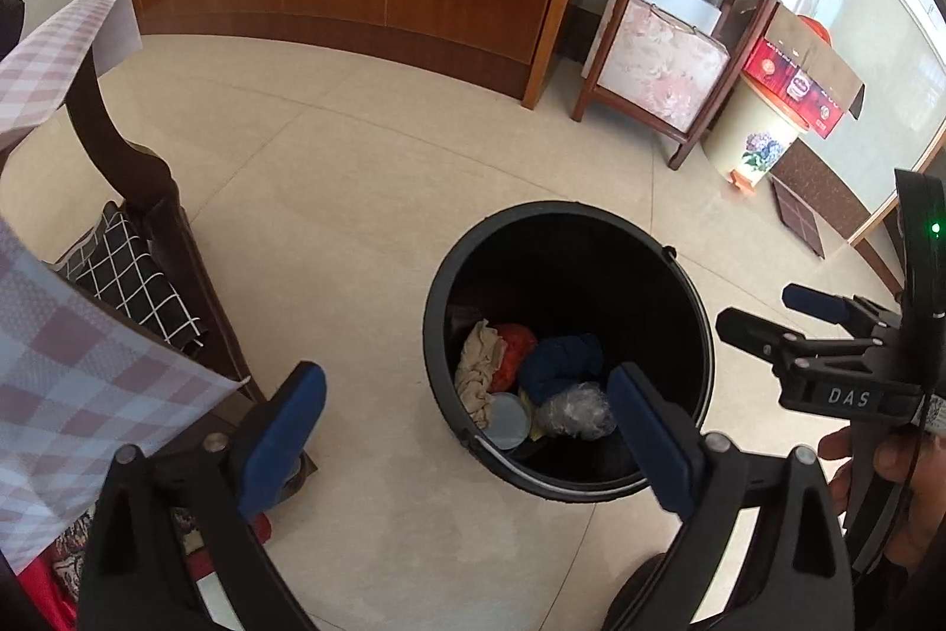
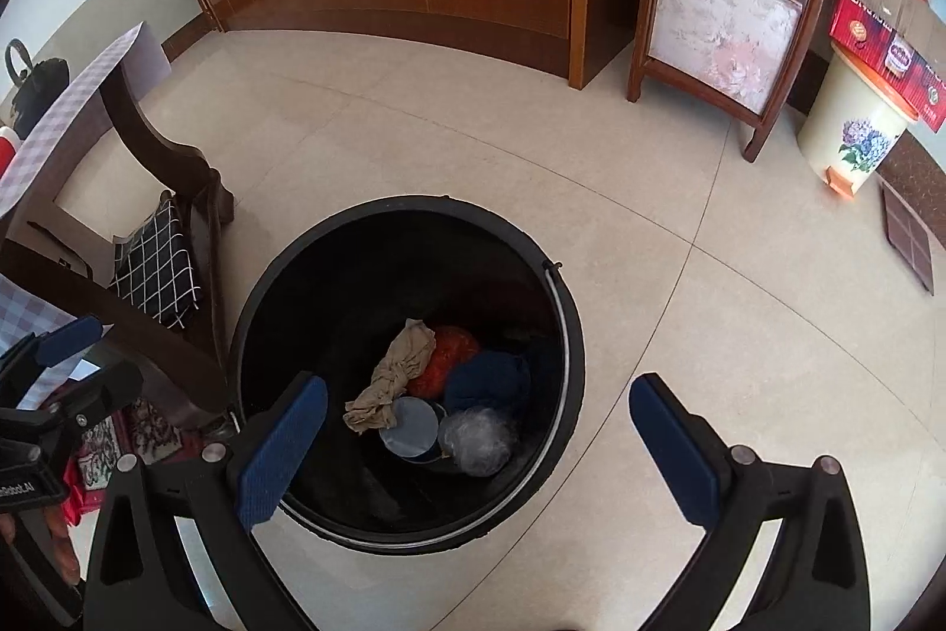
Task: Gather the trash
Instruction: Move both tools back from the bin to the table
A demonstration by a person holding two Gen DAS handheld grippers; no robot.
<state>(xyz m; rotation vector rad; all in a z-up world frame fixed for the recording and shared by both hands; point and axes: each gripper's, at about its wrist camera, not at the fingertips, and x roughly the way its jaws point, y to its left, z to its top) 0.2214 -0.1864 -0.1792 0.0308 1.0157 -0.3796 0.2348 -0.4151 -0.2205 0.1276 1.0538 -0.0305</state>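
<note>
Below right gripper (image 2: 479,445), trash-filled black bucket (image 2: 284,276)

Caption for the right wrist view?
Right gripper open above black bucket holding beige cloth and crumpled plastic.

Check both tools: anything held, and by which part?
Nothing held. Left tool and right tool both stand open, empty, above the black bin.

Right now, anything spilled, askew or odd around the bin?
Nothing stands out. The black bin stands upright on the tile floor, with the beige cloth, orange wad, dark blue bundle, round lid and crumpled clear plastic all inside. No litter shows on the floor around it.
</note>
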